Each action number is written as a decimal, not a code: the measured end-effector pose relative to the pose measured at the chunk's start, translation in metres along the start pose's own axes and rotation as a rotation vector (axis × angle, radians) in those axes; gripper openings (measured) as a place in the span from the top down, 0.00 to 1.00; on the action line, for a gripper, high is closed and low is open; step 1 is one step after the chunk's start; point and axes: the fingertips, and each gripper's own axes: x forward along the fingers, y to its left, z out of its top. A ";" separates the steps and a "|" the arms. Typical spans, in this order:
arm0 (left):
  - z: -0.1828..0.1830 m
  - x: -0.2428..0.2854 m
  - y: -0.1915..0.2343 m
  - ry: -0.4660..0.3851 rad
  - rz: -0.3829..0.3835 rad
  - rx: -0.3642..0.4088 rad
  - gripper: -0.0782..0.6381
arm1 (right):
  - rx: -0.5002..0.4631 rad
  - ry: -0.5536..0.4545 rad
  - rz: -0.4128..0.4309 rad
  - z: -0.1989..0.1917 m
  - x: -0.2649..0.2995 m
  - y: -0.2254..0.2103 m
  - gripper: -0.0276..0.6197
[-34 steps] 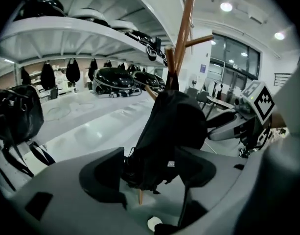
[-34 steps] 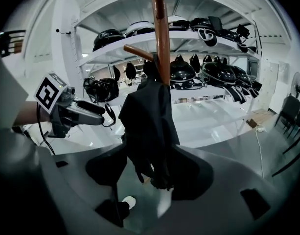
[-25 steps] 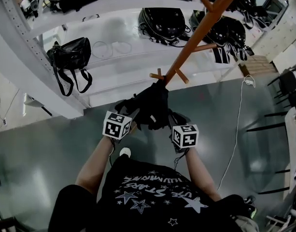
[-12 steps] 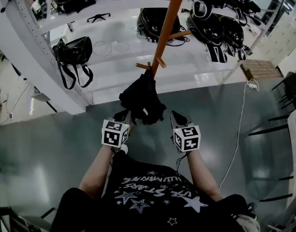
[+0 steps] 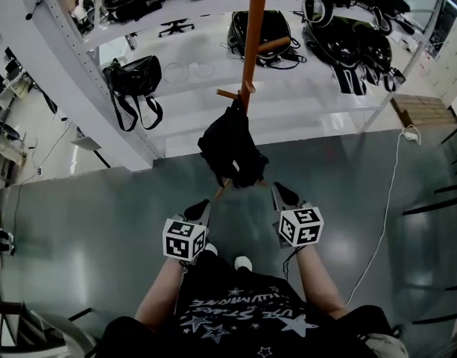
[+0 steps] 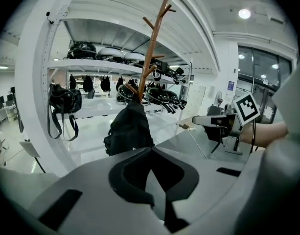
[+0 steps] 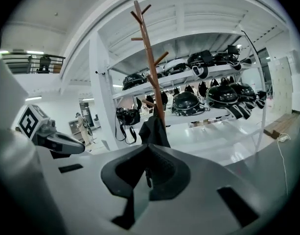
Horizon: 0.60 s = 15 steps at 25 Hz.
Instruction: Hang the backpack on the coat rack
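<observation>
The black backpack (image 5: 231,149) hangs from a low peg of the brown wooden coat rack (image 5: 252,36), and neither gripper touches it. My left gripper (image 5: 199,209) is drawn back below-left of it, jaws shut and empty. Below-right, my right gripper (image 5: 281,193) is likewise shut with nothing in it. In the left gripper view the backpack (image 6: 128,129) hangs on the rack (image 6: 151,50) beyond the shut jaws (image 6: 152,151), and the right gripper (image 6: 216,122) shows at the right. In the right gripper view the backpack (image 7: 153,129) and rack (image 7: 147,58) stand ahead of the shut jaws (image 7: 149,148).
Behind the rack runs white shelving (image 5: 71,73) with a black handbag (image 5: 131,85) and several black helmets and bags (image 5: 347,39). A white cable (image 5: 386,200) trails over the grey floor at the right. The person's shoes (image 5: 243,262) are just behind the grippers.
Both grippers let go of the backpack and drew back toward the person, jaws closing. The backpack stayed hanging on the rack's peg.
</observation>
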 end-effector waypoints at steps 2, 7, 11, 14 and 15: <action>-0.011 -0.010 -0.003 -0.003 0.011 -0.029 0.87 | -0.025 0.004 0.017 -0.003 -0.001 0.004 0.94; -0.030 -0.029 -0.001 0.002 0.037 -0.057 0.87 | -0.087 0.027 0.057 -0.006 0.005 0.025 0.94; -0.044 -0.047 0.000 0.003 0.055 -0.067 0.87 | -0.126 0.048 0.074 -0.013 0.002 0.044 0.94; -0.055 -0.068 -0.004 -0.007 0.060 -0.086 0.87 | -0.132 0.061 0.080 -0.020 -0.008 0.060 0.94; -0.059 -0.076 -0.006 -0.010 0.059 -0.095 0.87 | -0.135 0.066 0.081 -0.022 -0.013 0.065 0.94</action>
